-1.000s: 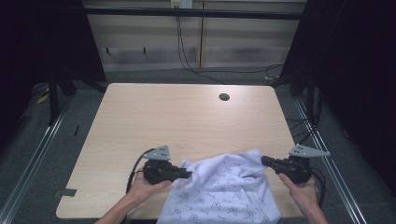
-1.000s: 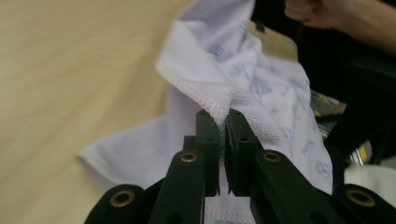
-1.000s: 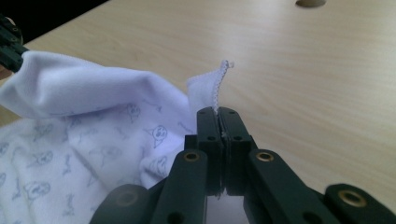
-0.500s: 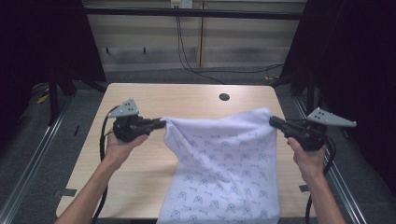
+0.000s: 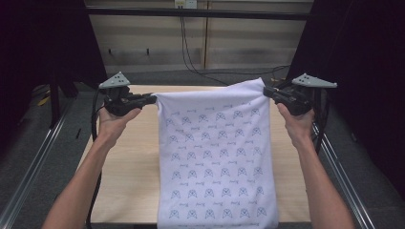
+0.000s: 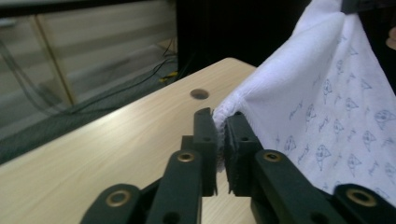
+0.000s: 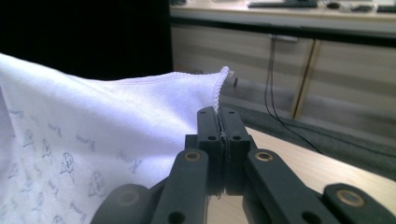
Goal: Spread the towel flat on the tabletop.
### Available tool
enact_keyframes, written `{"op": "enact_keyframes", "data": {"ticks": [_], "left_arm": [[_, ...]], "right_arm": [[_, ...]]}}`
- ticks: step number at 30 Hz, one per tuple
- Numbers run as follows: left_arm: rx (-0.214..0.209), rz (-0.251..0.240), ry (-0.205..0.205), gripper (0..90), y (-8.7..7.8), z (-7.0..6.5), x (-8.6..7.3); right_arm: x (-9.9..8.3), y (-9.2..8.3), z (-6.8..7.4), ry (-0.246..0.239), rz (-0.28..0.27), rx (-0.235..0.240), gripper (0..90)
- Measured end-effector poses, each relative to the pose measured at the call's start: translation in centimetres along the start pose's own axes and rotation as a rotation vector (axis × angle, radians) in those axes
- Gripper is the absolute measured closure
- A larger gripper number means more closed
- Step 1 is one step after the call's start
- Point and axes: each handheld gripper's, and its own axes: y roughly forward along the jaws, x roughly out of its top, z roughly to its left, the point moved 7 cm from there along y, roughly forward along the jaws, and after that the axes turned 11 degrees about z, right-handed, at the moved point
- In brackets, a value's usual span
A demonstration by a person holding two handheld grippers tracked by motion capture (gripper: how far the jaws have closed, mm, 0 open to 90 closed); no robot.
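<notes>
We see the cloth [image 5: 217, 157] hanging spread above the middle of the tabletop [image 5: 129, 167], its top edge stretched over the far edge and its bottom edge reaching past the near edge. The left gripper [image 5: 152, 99] sits at the cloth's upper left corner, above the far left corner of the tabletop; the right gripper [image 5: 266, 90] sits at the upper right corner (above the far right corner). A small hole [image 6: 199, 94] lies in the tabletop behind the cloth.
</notes>
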Motion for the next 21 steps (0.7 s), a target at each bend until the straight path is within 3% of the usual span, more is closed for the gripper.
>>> {"op": "enact_keyframes", "data": {"ticks": [3,4,6,9,14,16,20,21], "left_arm": [[0.027,0.038,-0.061,68.6,1.3,1.0,-1.8],[0.022,0.031,-0.088,68.2,1.5,1.4,-2.4],[0.031,0.036,-0.142,65.4,1.8,2.2,-4.0],[-0.002,0.047,-0.185,65.7,2.7,2.3,-5.9],[-0.050,0.132,-0.120,64.9,4.5,-0.5,-8.8],[-0.118,0.145,-0.099,65.8,5.0,-2.5,-9.6],[-0.198,0.248,0.003,70.9,6.4,-6.8,-12.4],[-0.213,0.258,0.002,70.8,6.8,-7.6,-13.1]], "right_arm": [[-1.9,2.1,-2.0,0.033,0.077,-0.047,86.8],[-2.8,2.7,-2.7,0.045,0.105,-0.057,80.4],[-4.7,3.6,-4.0,0.075,0.164,-0.093,76.5],[-7.2,3.8,-5.2,0.123,0.192,-0.104,72.3],[-9.9,2.6,-4.0,0.109,0.217,-0.028,68.7],[-11.1,2.0,-2.7,0.101,0.223,0.016,66.0],[-14.0,1.2,0.8,0.040,0.264,0.110,64.8],[-14.9,1.2,1.7,0.021,0.290,0.131,65.0]]}}
